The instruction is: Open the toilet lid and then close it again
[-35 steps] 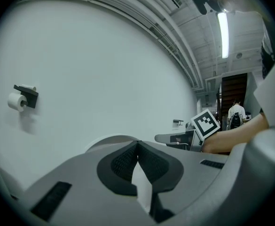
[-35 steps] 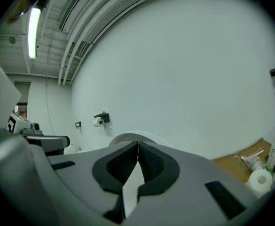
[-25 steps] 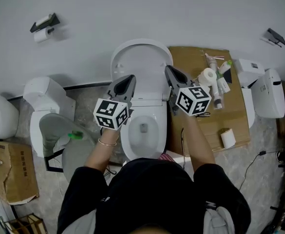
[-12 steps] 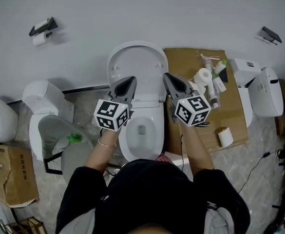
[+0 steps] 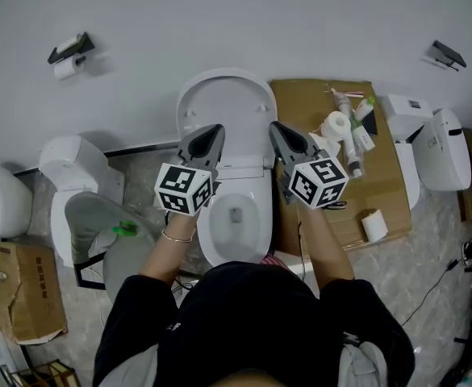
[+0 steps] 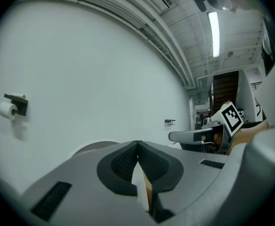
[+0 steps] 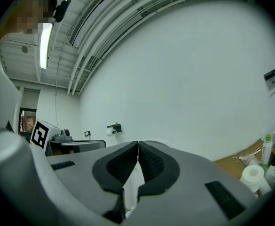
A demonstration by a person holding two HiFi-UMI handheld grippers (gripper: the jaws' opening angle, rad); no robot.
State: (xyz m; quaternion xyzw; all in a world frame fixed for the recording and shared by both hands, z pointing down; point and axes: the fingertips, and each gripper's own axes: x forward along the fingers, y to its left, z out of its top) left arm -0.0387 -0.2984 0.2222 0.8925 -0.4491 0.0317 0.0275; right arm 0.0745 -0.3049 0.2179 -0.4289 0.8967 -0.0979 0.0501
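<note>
As one lid [image 5: 223, 103] stands, left tongs [image 5: 213, 131] and right tongs [image 5: 275, 127] hover closed

The toilet lid [image 5: 223, 107] is white, and so is the bowl [image 5: 234, 216]. The left gripper [image 5: 217, 127] and right gripper [image 5: 274, 125] are grey with black pads [image 6: 122, 165]. Their 2 cubes [image 5: 184, 189] have black and white square patterns. The cardboard [image 5: 385, 192] is brown. The person's top [image 5: 252, 321] is black.
</note>
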